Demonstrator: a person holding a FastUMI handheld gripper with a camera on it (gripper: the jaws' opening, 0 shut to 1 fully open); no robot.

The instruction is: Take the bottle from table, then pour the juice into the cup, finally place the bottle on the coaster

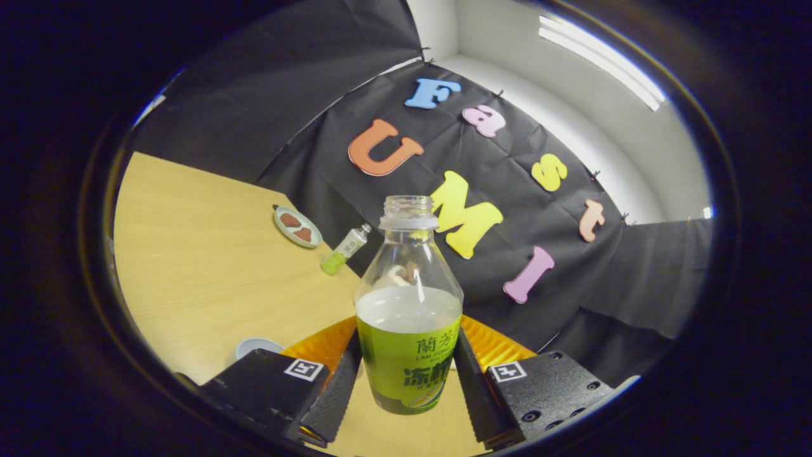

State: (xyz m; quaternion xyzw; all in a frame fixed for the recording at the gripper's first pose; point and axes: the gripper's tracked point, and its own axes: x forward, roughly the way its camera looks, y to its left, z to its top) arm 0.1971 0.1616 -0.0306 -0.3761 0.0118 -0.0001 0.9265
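Bottle (pixel 408 317) stands upright, uncapped mouth pointing up, clamped between both fingers of the gripper (pixel 407 381).

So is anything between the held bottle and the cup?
Nothing visible. The jaws grip the bottle, and the cup sits just beside the gripper, with only bare table between them.

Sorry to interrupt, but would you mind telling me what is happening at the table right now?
A handheld gripper has its fingers closed on an uncapped bottle with a green label, part full and lifted above the wooden table. An orange coaster lies just behind the bottle, and the rim of a cup sits beside the left finger. Farther back, by the black cloth wall, are a small plate and a second bottle lying down.
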